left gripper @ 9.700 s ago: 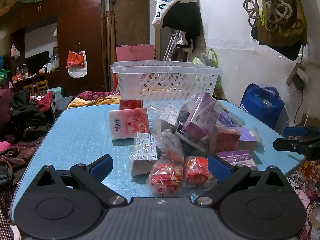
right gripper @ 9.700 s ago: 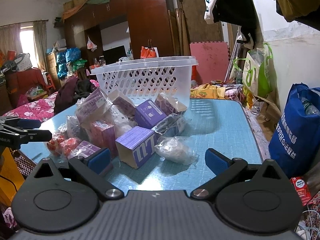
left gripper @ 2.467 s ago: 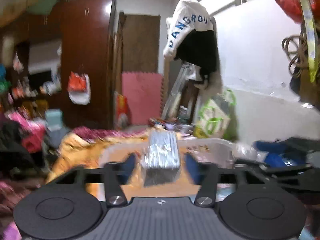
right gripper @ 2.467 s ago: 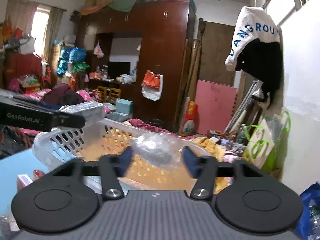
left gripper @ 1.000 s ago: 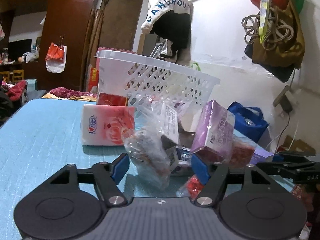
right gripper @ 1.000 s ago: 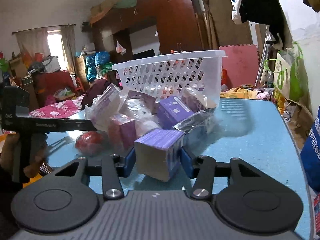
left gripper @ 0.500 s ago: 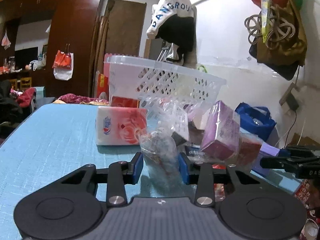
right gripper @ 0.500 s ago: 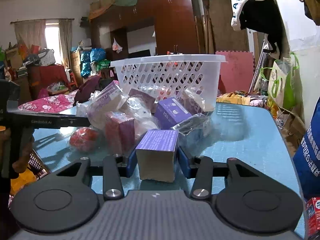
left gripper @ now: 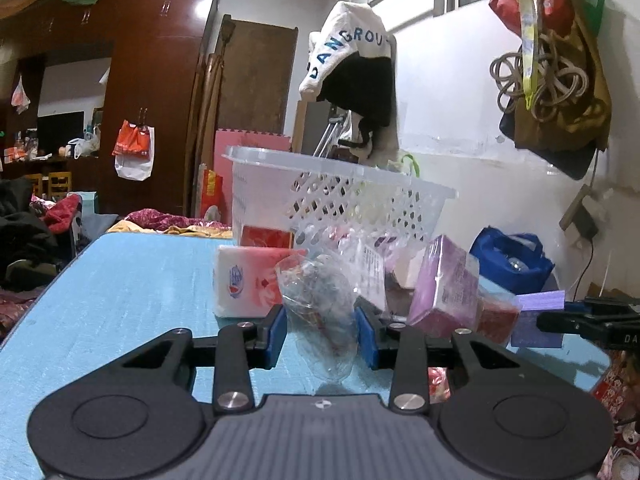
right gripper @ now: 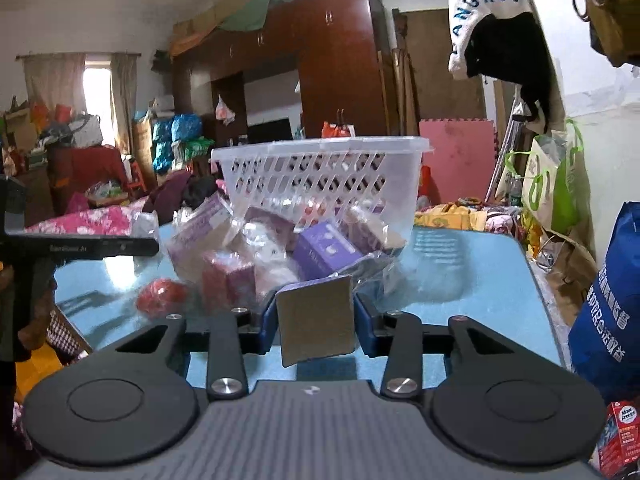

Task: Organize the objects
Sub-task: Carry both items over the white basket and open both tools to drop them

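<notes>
A cluttered room with dark wardrobes and hanging clothes surrounds a blue table (left gripper: 120, 280), where a heap of small packaged goods lies in front of a white lattice basket (left gripper: 340, 196) at about twelve o'clock in both wrist views.

The left gripper (left gripper: 321, 330) is clenched on a crinkled clear bag (left gripper: 320, 312) — its blue pads press the bag's sides, and the bag's lower end hangs free below them, so it looks lifted off the table. The grip sits at the bag's middle, probably because the loose film gives little else to hold.

The right gripper (right gripper: 315, 330) grasps a purple box (right gripper: 316, 320) squarely across two opposite faces, its cardboard-coloured end turned toward the camera and slightly tilted; it too appears raised clear of the surface.

Outward from these, at one to two o'clock of the left view, a pinkish-purple wrapped box (left gripper: 444, 292) leans on the heap, and a pink tissue pack (left gripper: 248, 284) stands at eleven o'clock just behind the bag. In the right view a red wrapped ball (right gripper: 160, 294) rests at ten o'clock, apart from the boxes.

Judging by the task, both held items are bound for the basket, which already seems to hold a few things — much of the heap remains outside.
</notes>
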Available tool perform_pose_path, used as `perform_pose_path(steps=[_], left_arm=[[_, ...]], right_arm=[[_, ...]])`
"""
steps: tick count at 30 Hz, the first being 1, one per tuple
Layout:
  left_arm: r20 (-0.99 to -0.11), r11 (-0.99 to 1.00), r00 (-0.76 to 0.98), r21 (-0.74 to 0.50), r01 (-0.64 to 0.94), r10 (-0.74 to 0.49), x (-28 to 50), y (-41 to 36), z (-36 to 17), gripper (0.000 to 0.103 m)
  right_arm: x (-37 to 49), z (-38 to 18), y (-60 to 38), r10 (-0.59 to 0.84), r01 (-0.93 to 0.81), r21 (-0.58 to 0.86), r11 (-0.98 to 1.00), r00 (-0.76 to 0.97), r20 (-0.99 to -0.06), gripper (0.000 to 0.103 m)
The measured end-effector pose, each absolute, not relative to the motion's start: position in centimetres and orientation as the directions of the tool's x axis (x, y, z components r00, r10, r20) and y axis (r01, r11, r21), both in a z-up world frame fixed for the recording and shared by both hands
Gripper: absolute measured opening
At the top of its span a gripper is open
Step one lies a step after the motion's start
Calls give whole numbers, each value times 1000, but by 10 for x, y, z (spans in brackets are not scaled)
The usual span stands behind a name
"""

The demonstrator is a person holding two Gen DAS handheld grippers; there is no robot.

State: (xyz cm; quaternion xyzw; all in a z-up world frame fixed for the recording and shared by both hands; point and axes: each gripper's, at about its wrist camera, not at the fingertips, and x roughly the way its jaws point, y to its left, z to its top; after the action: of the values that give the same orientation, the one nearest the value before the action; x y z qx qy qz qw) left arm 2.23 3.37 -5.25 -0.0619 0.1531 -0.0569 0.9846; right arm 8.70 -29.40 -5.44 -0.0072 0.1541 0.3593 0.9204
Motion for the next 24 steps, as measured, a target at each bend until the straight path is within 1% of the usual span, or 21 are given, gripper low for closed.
perform_pose_path(steps=[3,5,7,12,16,18,21,24], left_arm=[[-260,983,955,-149,108,-145,17,36,-40,42],[-232,986,964,-134,101,-130,15,36,-27,42],[-207,988,971,-121,92,-116,17,38,-9,42],[-166,985,976,-125,119,-139,50,41,46,42],[-208,985,970,-137,101,-128,106,37,77,42],[-254,988,961,-139,74,-107,139,35,83,42],[-324,984,941,-174,40,-96,176,40,78,42],[-351,985,932,-169,31,-89,193,40,71,42]], right_arm=[[85,-45,-297,664,-665,96,740,701,-259,43],[85,-33,-292,671,-677,69,733,702,-240,43],[88,-15,-287,682,-692,38,721,699,-215,43],[114,36,-259,670,-686,-52,726,722,-172,43],[155,73,-222,663,-679,-70,731,730,-166,43],[174,80,-205,659,-679,-76,731,730,-184,43],[192,83,-177,623,-658,-139,740,749,-225,43],[204,79,-159,596,-645,-178,743,759,-262,43]])
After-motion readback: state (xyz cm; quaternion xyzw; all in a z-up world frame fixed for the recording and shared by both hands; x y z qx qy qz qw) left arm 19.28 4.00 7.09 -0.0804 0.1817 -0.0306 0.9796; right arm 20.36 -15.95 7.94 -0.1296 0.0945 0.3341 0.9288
